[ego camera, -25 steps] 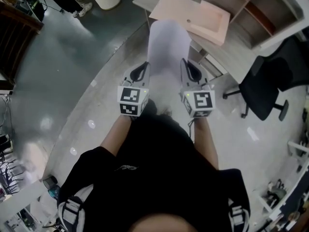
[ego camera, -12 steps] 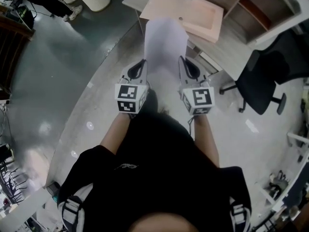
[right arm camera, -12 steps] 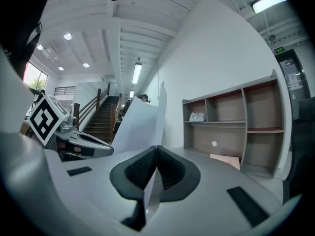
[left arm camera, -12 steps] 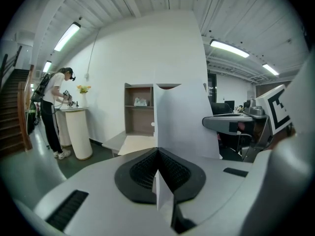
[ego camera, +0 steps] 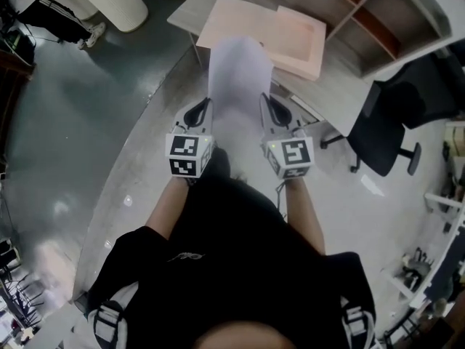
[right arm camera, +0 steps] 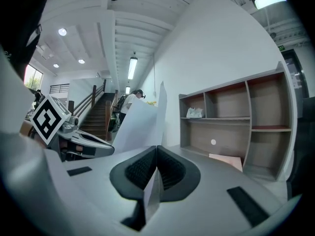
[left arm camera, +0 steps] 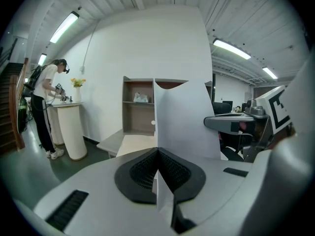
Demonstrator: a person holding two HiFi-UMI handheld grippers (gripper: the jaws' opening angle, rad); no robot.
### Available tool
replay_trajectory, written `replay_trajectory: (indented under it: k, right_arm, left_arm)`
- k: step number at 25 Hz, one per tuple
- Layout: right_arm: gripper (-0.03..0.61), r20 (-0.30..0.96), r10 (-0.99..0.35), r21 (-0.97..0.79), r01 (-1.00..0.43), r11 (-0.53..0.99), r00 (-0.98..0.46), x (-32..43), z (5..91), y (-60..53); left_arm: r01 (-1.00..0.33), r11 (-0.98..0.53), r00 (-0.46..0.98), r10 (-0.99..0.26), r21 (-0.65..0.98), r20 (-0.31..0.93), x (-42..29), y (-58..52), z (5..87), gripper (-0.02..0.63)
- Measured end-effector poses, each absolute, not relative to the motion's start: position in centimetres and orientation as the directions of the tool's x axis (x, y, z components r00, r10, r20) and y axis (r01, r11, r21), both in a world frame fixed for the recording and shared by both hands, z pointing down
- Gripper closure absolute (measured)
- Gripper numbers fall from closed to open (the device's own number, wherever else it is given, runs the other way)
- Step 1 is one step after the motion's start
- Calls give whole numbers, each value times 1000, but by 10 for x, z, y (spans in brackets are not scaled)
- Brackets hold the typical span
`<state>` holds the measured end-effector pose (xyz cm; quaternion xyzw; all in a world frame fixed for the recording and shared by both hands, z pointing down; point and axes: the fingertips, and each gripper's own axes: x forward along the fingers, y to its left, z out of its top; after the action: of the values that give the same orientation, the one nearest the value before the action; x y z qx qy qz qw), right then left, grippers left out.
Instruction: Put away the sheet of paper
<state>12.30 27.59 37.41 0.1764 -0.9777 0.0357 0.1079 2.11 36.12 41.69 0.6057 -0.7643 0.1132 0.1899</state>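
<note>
- Head view: the left gripper is clenched on the left edge of the sheet of paper.
- The right gripper is clenched on its right edge.
- The sheet's far end is seen against a pink board on the desk.

White ceiling strip lamps are shining evenly; below them, the glossy grey floor is glaring, edges bending.

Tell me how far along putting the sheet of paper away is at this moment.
Done: the sheet of paper is lifted, resting on nothing. In hand: the left gripper and right gripper are each shut on a side edge, holding it up in front of the desk with the pale pink board. Left: setting it down and releasing; its destination isn't shown.
</note>
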Motion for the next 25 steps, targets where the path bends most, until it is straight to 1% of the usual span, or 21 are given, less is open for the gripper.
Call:
replay_trajectory:
  k: [9,14,19,22,25]
  right_arm:
    - [560,266,-398,-49,-425,904,-878,61,385,220]
    - [560,295,-455,-36,-485,874,-840,35,387,206]
    - [560,352,-506,-3,-542,840,-787,25,395,195]
    - [560,404,-505,10,-549,836,-763,24,400,197]
    - [560,429,-505,8,-556,831,-749,28,404,198]
  left_arm:
    - [-984,154,-99,-883,84,459,-44,301,428,569]
    - [-991,64,1,-876,118,482,-72,279,434,569]
    - [-983,-4,91,-880,183,467,-86,259,445,569]
    - [-971,-22,137,-865,237,483,-87,254,458,569]
    - [-964,-47,171,-864,263,473,-81,251,458,569]
